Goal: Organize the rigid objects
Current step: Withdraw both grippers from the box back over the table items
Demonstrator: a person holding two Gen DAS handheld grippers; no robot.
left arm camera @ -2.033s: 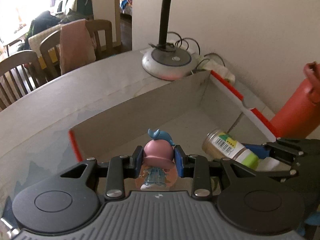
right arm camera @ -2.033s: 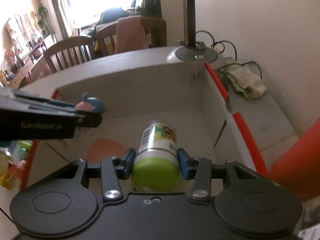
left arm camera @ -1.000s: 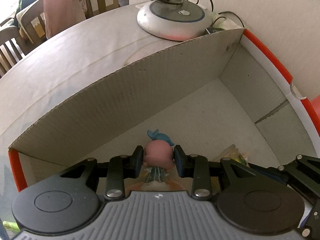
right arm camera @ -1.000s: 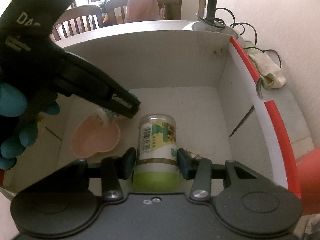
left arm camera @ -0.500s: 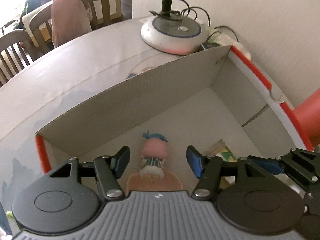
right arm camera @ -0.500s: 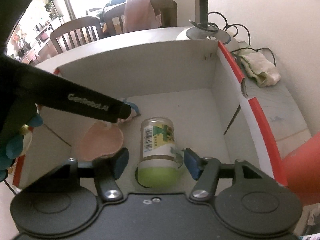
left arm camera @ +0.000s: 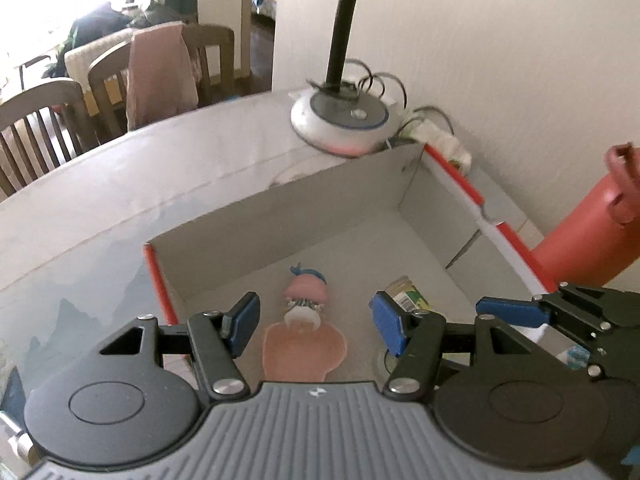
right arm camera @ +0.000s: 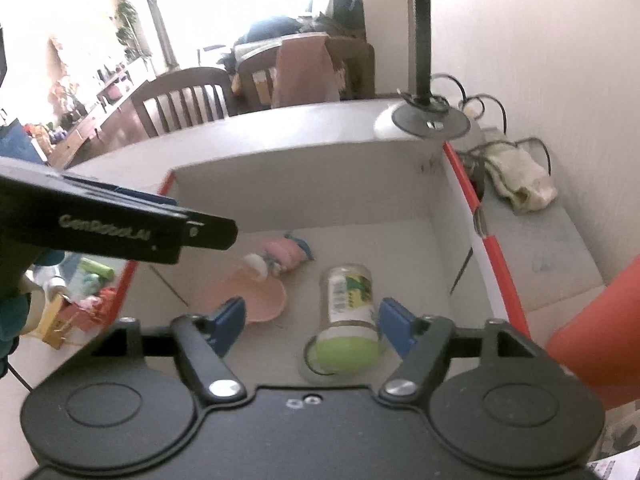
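Open cardboard box with red-edged rim (left arm camera: pixel 280 216): matt grey-white paperboard inside, slightly rough; pale desk (left arm camera: pixel 120 184) under it is smooth with a dull sheen. Clear jar with green lid (right arm camera: pixel 347 308) looks like glossy plastic with a printed paper label, the small pink-haired figurine (left arm camera: pixel 305 294) and flat pink heart-shaped dish (right arm camera: pixel 256 296) are smooth plastic. Black matt plastic left gripper (left arm camera: pixel 316 322) has blue rubbery pads (left arm camera: pixel 244 322) and shiny metal rivets; brown slatted chairs (right arm camera: pixel 180 100) are wood, one draped in pink cloth.

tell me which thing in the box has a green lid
The jar, lying on its side on the floor of the cardboard box, green lid toward the camera. The figurine beside it is pink on a pink base.
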